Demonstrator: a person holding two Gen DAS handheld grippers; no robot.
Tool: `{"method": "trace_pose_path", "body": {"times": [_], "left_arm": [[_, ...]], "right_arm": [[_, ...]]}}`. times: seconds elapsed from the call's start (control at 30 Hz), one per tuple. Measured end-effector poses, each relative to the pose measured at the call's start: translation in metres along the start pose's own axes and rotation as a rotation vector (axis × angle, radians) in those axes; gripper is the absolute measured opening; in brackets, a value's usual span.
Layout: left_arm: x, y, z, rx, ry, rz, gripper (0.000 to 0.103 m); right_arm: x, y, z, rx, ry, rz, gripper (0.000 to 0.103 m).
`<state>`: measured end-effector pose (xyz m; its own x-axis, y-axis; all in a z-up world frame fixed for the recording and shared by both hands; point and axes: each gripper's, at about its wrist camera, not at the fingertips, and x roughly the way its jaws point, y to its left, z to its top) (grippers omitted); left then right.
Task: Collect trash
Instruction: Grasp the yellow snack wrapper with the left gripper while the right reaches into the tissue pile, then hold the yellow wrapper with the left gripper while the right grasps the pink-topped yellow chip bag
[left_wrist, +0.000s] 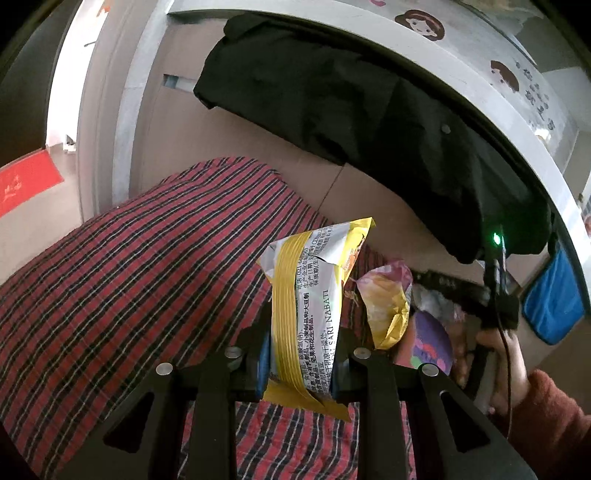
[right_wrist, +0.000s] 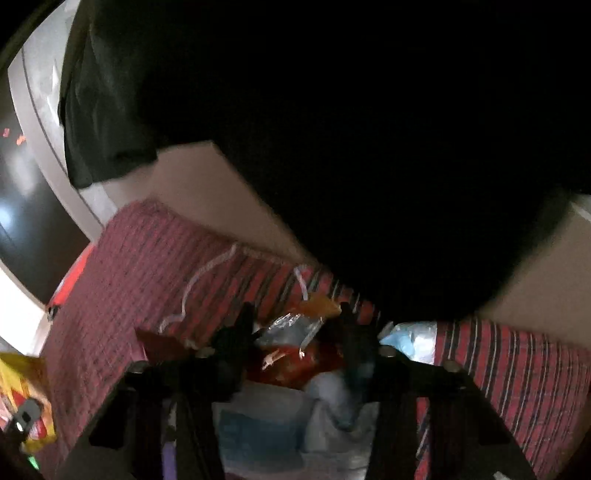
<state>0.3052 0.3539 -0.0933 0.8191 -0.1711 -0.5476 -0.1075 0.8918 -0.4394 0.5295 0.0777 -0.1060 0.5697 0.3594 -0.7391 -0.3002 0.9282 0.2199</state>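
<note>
Already the left gripper (left_wrist: 301, 363) pinches a yellow snack wrapper (left_wrist: 310, 295) above the plaid bed (left_wrist: 129, 277). The right gripper (right_wrist: 295, 332), fingers apart, reaches a blurred wrapper pile (right_wrist: 291, 354), apparently ungripped; next it must close.

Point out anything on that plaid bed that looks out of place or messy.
A heap of snack wrappers and crumpled plastic lies on the red plaid bedspread under the hanging black garment, litter where bedding should be bare. The yellow-and-silver wrapper clamped in the left tongs is creased and torn open.
</note>
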Motion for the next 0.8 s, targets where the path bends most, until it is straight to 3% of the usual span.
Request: {"method": "trace_pose_path", "body": {"times": [0.17, 0.33, 0.4, 0.47, 0.57, 0.73, 0.8], "left_arm": [[-0.002, -0.006, -0.001, 0.014, -0.007, 0.003, 0.025], [-0.011, -0.024, -0.007, 0.066, -0.008, 0.007, 0.025], [-0.017, -0.033, -0.012, 0.084, -0.007, 0.006, 0.025], [-0.021, -0.039, -0.017, 0.086, -0.003, 0.003, 0.025], [-0.030, -0.048, -0.025, 0.083, -0.003, -0.001, 0.025], [-0.042, -0.060, -0.036, 0.074, -0.013, 0.001, 0.025], [-0.045, -0.062, -0.040, 0.066, -0.014, 0.004, 0.025]], "right_arm": [[-0.033, -0.001, -0.032, -0.039, 0.057, 0.060, 0.038], [-0.067, -0.007, -0.069, -0.079, 0.066, 0.045, 0.038], [-0.079, -0.007, -0.080, -0.096, 0.050, 0.037, 0.035], [-0.096, -0.011, -0.089, -0.103, 0.017, 0.043, 0.024], [-0.116, -0.016, -0.091, -0.107, -0.025, 0.059, 0.020], [-0.151, -0.019, -0.088, -0.125, -0.095, 0.055, 0.020], [-0.153, -0.018, -0.086, -0.146, -0.101, 0.061, 0.035]]}}
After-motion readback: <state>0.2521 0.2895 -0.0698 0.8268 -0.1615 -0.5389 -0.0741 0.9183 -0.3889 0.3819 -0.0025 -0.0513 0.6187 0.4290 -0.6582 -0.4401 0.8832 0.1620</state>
